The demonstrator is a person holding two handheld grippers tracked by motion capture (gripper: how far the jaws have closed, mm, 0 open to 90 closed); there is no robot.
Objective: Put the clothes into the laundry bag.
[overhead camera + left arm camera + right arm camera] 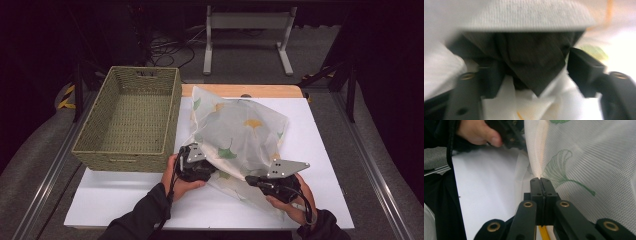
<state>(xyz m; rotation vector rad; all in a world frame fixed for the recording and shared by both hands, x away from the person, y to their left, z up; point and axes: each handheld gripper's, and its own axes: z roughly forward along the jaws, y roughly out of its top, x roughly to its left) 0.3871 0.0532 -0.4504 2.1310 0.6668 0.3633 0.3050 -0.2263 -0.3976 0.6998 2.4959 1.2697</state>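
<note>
A white see-through mesh bag point(240, 132) printed with green and yellow leaves lies puffed up on the white table top point(125, 195). My left gripper point(211, 171) is at the bag's near left corner. In the blurred left gripper view its jaws point(536, 67) stand apart with a dark cloth point(534, 57) hanging between them and white mesh point(529, 12) above and below. My right gripper point(250, 179) is at the bag's near edge, its jaws point(540, 181) shut on a fold of the mesh point(584, 157). The left hand point(477, 132) shows at the top of the right gripper view.
An empty green woven basket point(172, 120) stands on the left of the table, touching the bag's left side. A strip of wooden table point(270, 91) shows behind the white top. Past it a metal stand point(247, 30) rests on the floor.
</note>
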